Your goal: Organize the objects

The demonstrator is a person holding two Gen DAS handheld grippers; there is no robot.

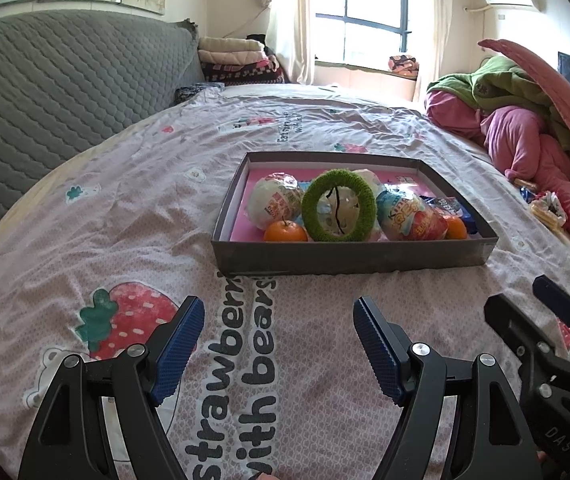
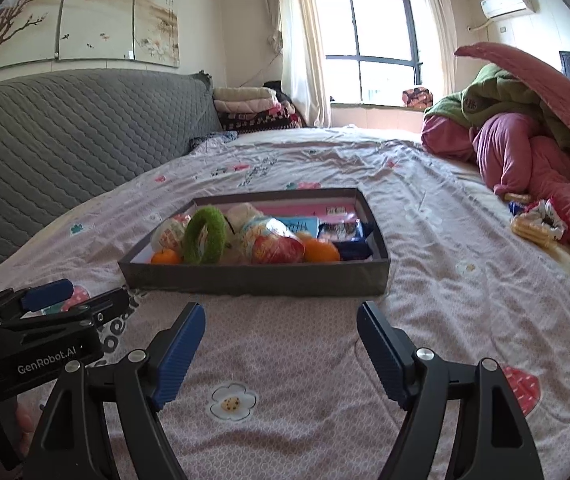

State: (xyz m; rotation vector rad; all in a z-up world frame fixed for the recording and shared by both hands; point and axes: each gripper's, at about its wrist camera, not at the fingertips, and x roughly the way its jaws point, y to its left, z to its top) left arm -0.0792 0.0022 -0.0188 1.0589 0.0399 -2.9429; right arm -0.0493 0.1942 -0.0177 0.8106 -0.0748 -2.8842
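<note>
While the bed [image 1: 97,216] is filling most of both wrist views, its strawberry-print sheet is lying bare between the two grippers and the goods.

Item: shallow grey box [image 1: 349,256], sitting centre frame in the left wrist view and centre-left in the right wrist view, its long side running across the picture. It is holding a green knitted ring [image 1: 339,206] standing on edge, wrapped snack packs [image 1: 273,200], a red-and-blue snack bag [image 1: 413,216], two mandarins [image 1: 285,232] and blue biscuit packets [image 2: 345,236].

Item: loose snack wrappers [image 2: 539,222], lying at the right edge of the right wrist view beside the pink bedding [image 2: 525,152], well apart from the box. They are probably the pieces left to gather.

Item: right gripper [image 2: 281,340], standing wide apart and gripping nothing; judged the nearer tool to those wrappers, which are lying up and to its right.

Item: left gripper [image 1: 279,336], also spread wide and carrying nothing, pointing at the box's near wall.
</note>
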